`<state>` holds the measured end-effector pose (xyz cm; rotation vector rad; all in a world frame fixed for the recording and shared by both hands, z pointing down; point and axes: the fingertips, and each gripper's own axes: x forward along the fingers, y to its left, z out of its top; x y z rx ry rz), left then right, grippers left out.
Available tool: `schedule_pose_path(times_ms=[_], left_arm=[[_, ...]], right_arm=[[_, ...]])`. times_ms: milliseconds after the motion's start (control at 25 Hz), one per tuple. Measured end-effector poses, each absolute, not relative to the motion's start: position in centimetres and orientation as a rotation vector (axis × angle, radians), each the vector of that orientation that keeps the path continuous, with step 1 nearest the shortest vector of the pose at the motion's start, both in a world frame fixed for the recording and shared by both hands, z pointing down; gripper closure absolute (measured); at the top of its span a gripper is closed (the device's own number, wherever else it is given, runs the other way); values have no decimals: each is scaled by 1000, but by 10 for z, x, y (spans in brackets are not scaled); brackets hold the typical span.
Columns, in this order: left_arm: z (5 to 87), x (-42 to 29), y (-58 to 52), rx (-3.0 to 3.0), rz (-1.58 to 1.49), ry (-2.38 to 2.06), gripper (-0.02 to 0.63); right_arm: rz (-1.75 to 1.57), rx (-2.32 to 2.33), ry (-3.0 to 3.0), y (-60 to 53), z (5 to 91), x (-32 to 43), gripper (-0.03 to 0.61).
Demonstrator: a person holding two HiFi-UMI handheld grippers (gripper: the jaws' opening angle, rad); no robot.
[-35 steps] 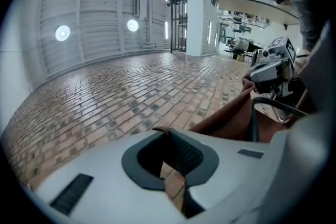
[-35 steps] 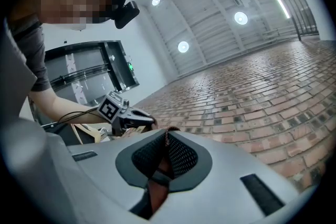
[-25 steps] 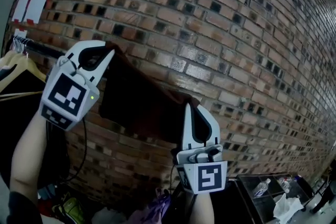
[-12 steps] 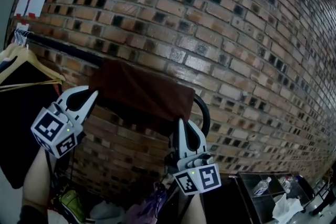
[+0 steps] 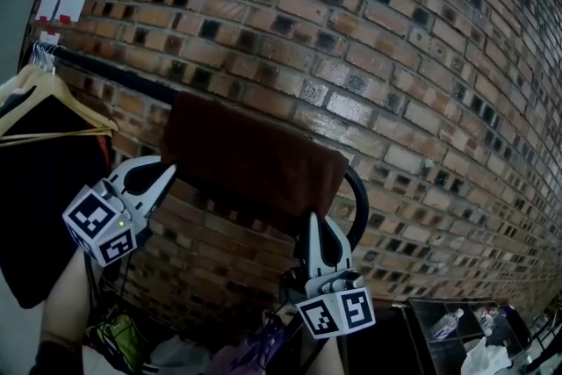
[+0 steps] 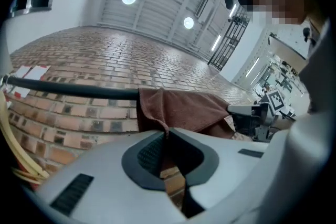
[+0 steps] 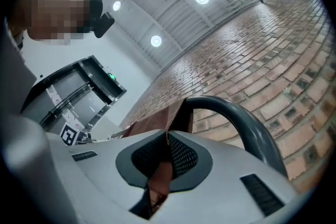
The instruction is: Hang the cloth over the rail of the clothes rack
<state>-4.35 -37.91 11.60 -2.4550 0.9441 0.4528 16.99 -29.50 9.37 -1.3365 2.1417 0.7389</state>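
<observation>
Red-brown brick wall (image 5: 421, 57) fills pretty much the whole background, with the black metal clothes-rack rail (image 5: 105, 73) crossing from the upper left and curving down at centre. Mid-frame, the dark brown towel-like cloth (image 5: 250, 158) is draped over that rail. At lower left the white left gripper (image 5: 165, 176), and at lower centre the white right gripper (image 5: 314, 219), each look pinched closed on a bottom corner. I'd check both sides hang level, then let go one corner at a time so it doesn't slide off. Both arms reach up from below, jaws pointing at the cloth.
</observation>
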Motion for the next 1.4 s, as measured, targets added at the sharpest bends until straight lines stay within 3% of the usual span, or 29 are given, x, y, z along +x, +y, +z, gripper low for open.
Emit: schedule_pose_path(times_ms=[800,1120,1400], left_arm=[[137,-60,-394,-2585,563,538,582],[145,-70,-404,-2563,574,632,454],[197,-81,-396,-2566,539,804,456]], right_arm=[[748,-1605,1953,-300,120,157,560],[691,-1637,1932,-297,134,165,511],[592,-1712,1873,-292,180,168,508]])
